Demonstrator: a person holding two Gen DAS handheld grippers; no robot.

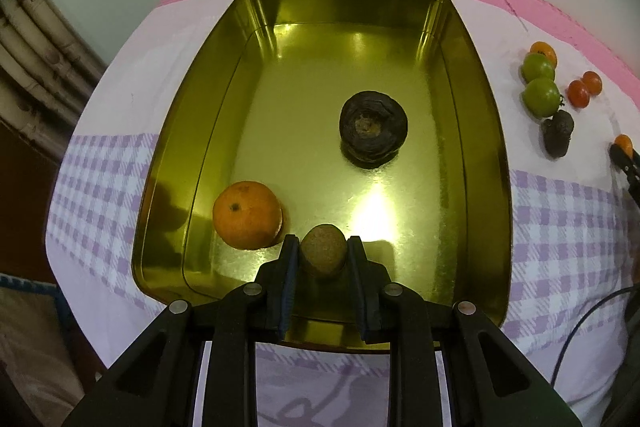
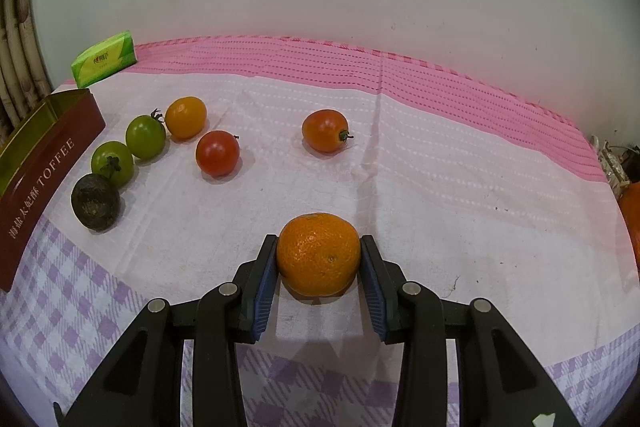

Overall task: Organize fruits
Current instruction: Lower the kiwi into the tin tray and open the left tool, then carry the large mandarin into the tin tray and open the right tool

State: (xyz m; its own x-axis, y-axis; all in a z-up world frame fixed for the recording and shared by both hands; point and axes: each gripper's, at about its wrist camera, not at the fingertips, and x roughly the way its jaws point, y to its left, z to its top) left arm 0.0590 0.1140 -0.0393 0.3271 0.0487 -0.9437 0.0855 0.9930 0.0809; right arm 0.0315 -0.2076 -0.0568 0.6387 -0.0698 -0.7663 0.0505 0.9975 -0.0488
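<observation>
Left gripper (image 1: 322, 242): a small brown fruit (image 1: 322, 251) is pinched between the pads, low over the near end of the gold tray (image 1: 486, 131)
Tray contents: an orange (image 1: 247, 214) and a dark wrinkled fruit (image 1: 373, 129) are seen well apart
Right gripper (image 2: 319, 247): a mandarin (image 2: 318, 254) is clamped, resting on the cloth-covered surface (image 2: 460, 195)
Loose fruit: tomatoes (image 2: 217, 152) are scattered beside the tray

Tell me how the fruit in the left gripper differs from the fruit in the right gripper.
The left gripper is shut on a small brown kiwi-like fruit, dull and rough-skinned; the right gripper is shut on an orange, bright, glossy and dimpled. The orange looks the larger, filling wider-set jaws. The brown fruit is over the gold tray, while the orange is over the cloth. Both are roundish and pinched between blue pads.
</observation>
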